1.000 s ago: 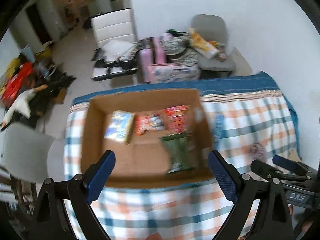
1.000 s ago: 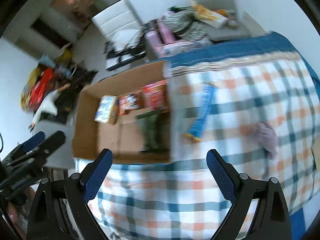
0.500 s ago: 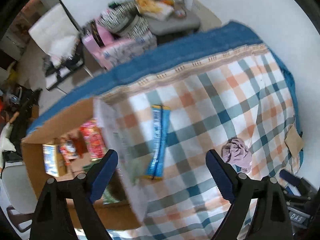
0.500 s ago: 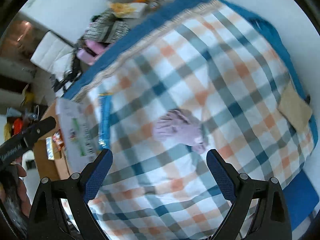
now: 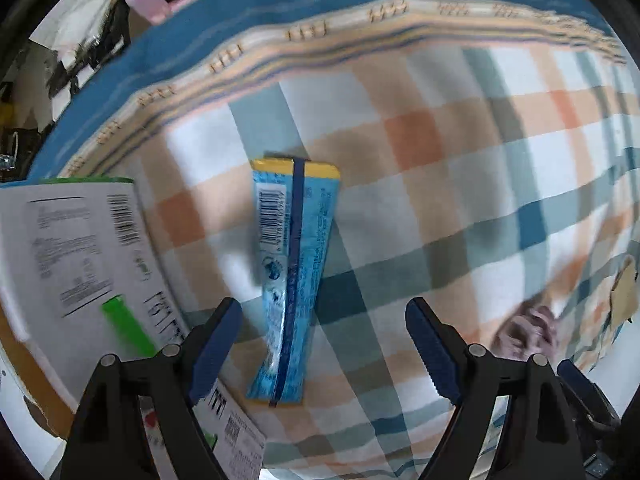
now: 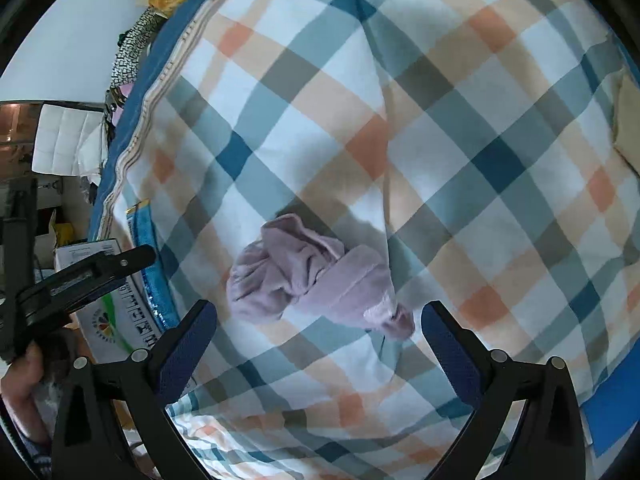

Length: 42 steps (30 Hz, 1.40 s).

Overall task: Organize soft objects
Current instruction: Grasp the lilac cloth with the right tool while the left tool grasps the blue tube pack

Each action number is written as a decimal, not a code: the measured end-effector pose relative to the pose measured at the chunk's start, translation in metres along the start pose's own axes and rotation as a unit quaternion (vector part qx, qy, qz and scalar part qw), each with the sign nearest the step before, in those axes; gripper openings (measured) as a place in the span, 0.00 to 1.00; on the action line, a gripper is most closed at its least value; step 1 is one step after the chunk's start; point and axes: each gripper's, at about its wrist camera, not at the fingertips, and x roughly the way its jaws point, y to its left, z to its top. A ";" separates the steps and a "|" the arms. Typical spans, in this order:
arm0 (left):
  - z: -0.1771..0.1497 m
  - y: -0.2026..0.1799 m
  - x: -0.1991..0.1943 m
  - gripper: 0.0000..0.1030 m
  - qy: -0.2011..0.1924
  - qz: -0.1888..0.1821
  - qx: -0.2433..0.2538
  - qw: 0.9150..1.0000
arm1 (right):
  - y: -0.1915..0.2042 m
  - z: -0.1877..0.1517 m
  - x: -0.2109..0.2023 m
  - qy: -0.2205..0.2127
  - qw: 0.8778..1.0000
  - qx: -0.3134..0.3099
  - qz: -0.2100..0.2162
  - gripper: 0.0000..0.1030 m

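A long blue snack packet (image 5: 292, 272) with a yellow end lies on the checked blanket (image 5: 460, 208). My left gripper (image 5: 324, 344) is open, its fingers on either side of the packet's near end, just above it. A crumpled lilac cloth (image 6: 312, 276) lies on the blanket in the right wrist view. My right gripper (image 6: 320, 344) is open and hovers just short of the cloth. The cloth also shows at the right edge of the left wrist view (image 5: 528, 336). The packet shows at the left of the right wrist view (image 6: 148, 264).
The cardboard box's white printed flap (image 5: 80, 256) stands close to the left of the packet. A tan piece of card (image 6: 628, 128) lies at the blanket's far right. The left gripper's body (image 6: 72, 280) shows at the left of the right wrist view.
Both grippers have swung right from the box and dropped close to the blanket. The left one now straddles the blue packet; the right one has closed in on the lilac cloth.
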 end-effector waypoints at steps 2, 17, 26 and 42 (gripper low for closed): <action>0.002 -0.001 0.014 0.81 0.015 0.006 -0.001 1.000 | 0.000 0.004 0.008 0.007 1.000 0.001 0.001 1.00; -0.014 -0.011 0.026 0.29 0.004 -0.005 -0.022 1.000 | 0.020 0.025 0.052 0.043 0.999 0.007 -0.010 1.00; -0.023 -0.009 0.012 0.17 -0.009 -0.015 -0.020 1.000 | 0.029 0.025 0.059 0.039 0.999 -0.006 -0.037 0.84; -0.057 -0.013 -0.049 0.15 -0.063 -0.063 -0.005 0.996 | 0.045 0.008 0.021 0.007 0.998 -0.051 -0.048 0.68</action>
